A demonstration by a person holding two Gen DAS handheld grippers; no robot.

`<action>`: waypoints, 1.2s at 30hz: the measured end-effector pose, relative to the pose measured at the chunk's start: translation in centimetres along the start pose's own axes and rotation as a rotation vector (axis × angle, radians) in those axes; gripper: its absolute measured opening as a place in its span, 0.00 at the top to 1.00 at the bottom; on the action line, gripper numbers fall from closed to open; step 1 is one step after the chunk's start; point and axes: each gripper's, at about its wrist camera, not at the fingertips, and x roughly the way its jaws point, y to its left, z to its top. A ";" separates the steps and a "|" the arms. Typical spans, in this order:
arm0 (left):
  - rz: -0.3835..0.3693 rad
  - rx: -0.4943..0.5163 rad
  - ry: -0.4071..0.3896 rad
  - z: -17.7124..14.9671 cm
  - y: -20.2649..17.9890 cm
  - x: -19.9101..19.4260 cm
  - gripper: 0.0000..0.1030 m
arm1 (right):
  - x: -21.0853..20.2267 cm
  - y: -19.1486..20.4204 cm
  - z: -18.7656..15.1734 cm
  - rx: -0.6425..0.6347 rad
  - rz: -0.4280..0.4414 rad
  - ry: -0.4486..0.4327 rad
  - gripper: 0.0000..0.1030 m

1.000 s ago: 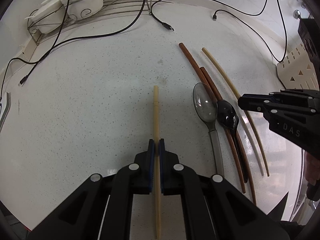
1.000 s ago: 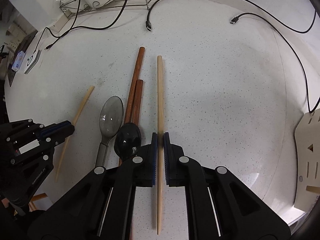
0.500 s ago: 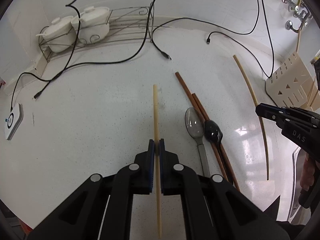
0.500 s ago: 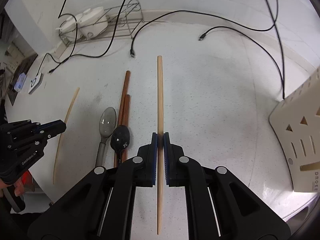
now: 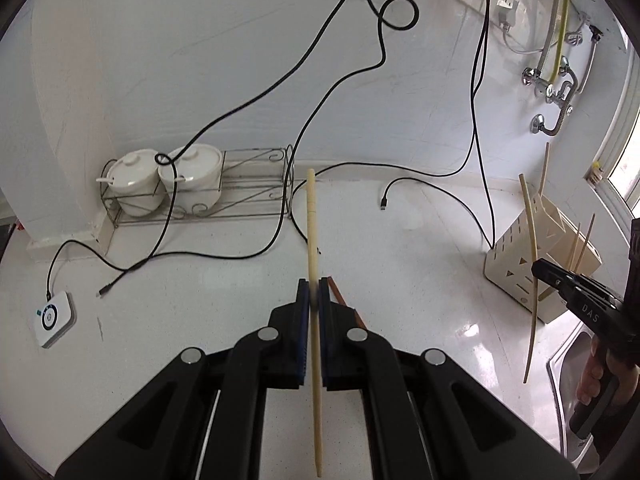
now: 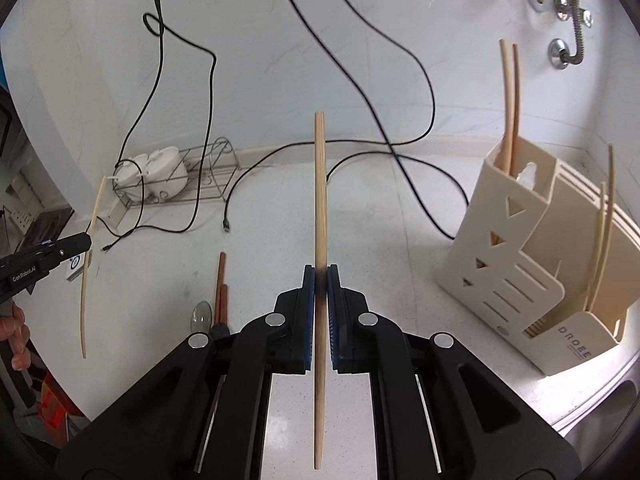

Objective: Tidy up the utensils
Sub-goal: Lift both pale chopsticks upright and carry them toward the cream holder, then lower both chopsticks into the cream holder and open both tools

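My left gripper [image 5: 314, 292] is shut on a pale cream chopstick [image 5: 311, 220], held in the air above the white counter. My right gripper [image 6: 320, 276] is shut on a light wooden chopstick [image 6: 319, 184], also clear of the counter. Each gripper shows at the edge of the other view: the right gripper [image 5: 540, 269] with its chopstick [image 5: 532, 240], the left gripper [image 6: 85, 240] with its chopstick [image 6: 89, 264]. A cream utensil holder [image 6: 516, 248] with several chopsticks in it stands right of the right gripper. Two brown chopsticks [image 6: 221, 284], a clear spoon [image 6: 201, 314] and a black spoon [image 6: 218, 330] lie on the counter.
A wire rack [image 5: 248, 196] with two white lidded pots [image 5: 136, 184] stands against the back wall. Black cables [image 5: 224, 256] trail over the counter and down the wall. A small white device [image 5: 52, 318] lies at the left. Taps [image 5: 552, 84] and a sink edge [image 5: 560, 364] are at the right.
Both grippers rose from the counter, each lifting its chopstick. Their views tilted up toward the wall, and the utensil holder came into fuller view on the right.
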 end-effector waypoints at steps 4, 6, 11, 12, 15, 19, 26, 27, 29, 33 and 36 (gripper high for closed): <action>-0.022 -0.005 -0.043 1.6 -0.6 -0.8 0.96 | -2.0 -0.7 0.6 0.018 -0.018 -0.085 0.95; -0.037 0.004 -0.070 2.3 -1.3 -1.6 0.96 | -3.1 -0.8 0.9 0.005 -0.038 -0.137 0.95; -0.098 0.047 -0.124 3.9 -3.9 -2.5 0.96 | -5.9 -1.4 1.7 -0.005 -0.089 -0.276 0.95; -0.108 0.054 -0.135 4.2 -4.5 -2.6 0.96 | -6.3 -1.5 1.8 -0.005 -0.109 -0.302 0.95; -0.155 0.084 -0.171 5.1 -6.5 -2.7 0.96 | -7.5 -2.2 2.0 -0.006 -0.178 -0.373 0.95; -0.226 0.119 -0.250 6.5 -9.6 -3.3 0.96 | -8.9 -3.5 1.9 0.014 -0.247 -0.431 0.95; -0.379 0.196 -0.370 8.3 -16.0 -3.6 0.96 | -11.4 -6.6 1.3 0.026 -0.352 -0.504 0.94; -0.412 0.198 -0.382 8.6 -16.9 -3.5 0.96 | -11.9 -6.8 1.2 0.024 -0.365 -0.519 0.94; -0.458 0.207 -0.414 9.1 -18.7 -3.1 0.96 | -12.5 -7.7 0.9 0.016 -0.393 -0.541 0.95; -0.540 0.225 -0.463 10.0 -22.3 -2.2 0.96 | -13.3 -9.3 0.4 -0.005 -0.445 -0.580 0.95; -0.579 0.239 -0.486 10.4 -24.7 -1.6 0.96 | -13.1 -10.4 0.1 -0.018 -0.480 -0.586 0.94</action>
